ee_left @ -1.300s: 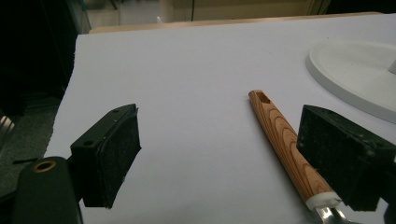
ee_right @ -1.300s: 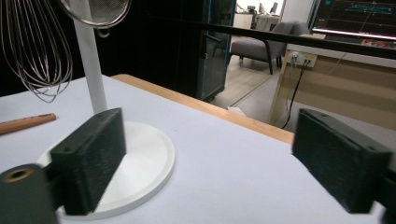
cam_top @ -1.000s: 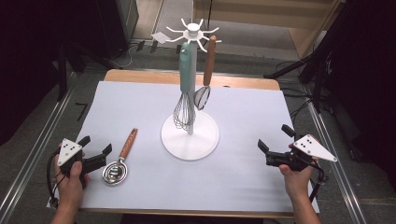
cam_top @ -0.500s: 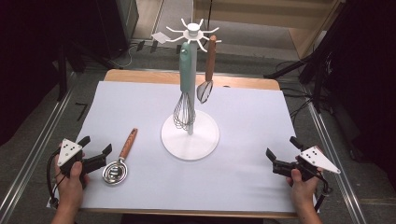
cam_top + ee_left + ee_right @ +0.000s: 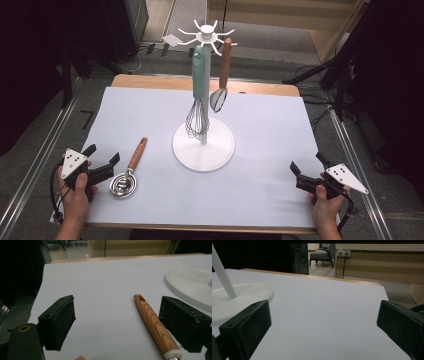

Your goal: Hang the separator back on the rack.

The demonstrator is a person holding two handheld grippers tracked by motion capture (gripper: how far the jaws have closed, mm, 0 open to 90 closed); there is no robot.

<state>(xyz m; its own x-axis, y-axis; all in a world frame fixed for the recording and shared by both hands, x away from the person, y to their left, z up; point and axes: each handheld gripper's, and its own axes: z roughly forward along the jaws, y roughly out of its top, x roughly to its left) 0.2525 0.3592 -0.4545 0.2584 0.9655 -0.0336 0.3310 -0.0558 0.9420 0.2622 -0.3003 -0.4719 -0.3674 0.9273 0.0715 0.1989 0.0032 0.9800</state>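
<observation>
Strainer, wooden-handled, small: lies flat on the white-covered bench, bowl toward the person, handle angled away toward the white rack. Left hand-held gripper: just beside the bowl, to its left, jaws wide and empty; the handle lies close by one jaw. Right hand-held gripper: well apart at the bench's right, jaws wide, empty.
</observation>
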